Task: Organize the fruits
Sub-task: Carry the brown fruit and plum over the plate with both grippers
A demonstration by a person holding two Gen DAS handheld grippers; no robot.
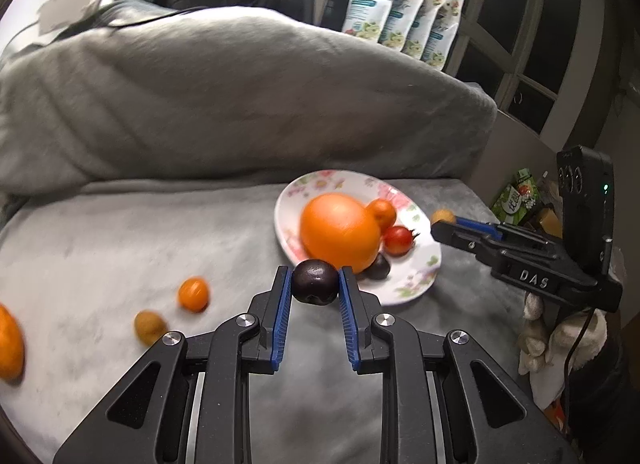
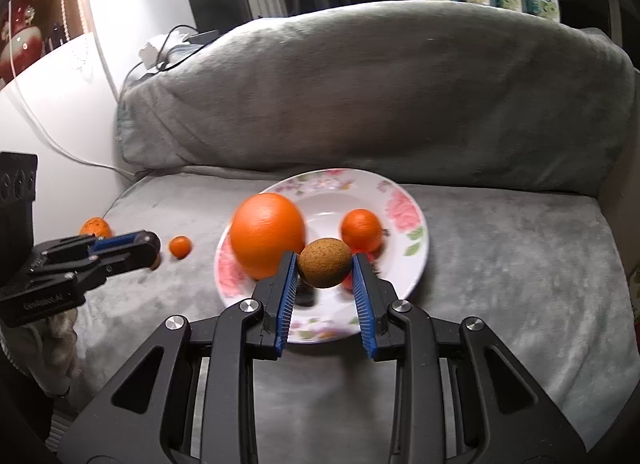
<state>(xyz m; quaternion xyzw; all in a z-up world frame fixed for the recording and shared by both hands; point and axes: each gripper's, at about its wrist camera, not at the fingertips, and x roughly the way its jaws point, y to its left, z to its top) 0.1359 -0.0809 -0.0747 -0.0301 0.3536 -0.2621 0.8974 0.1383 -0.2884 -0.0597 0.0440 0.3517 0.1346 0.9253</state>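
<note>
Left gripper nearest in its own view, jaws drawn in narrow and clamped on a dark purple round fruit, held between the blue ribbed pads at the tips, just at the near-left rim of the floral plate. Right gripper likewise pinched on a brown speckled round fruit, carried over the near part of the plate, in front of the fruit lying there. Both sit above a grey plush cover spread over the seat. On the cover, left of the plate in the left view: a large orange fruit cut off at the frame edge, a small tan fruit, and a small orange fruit, all apart from one another, blurred. On the plate: a big orange at its left side, a small orange touching it on the far right, a red cherry tomato just beside, and a second dark fruit near the front, partly hidden by the orange. Beyond the plate, a bulky grey cushion runs across the back. Farther off, a row of printed pouches stands before dark window panes.
</note>
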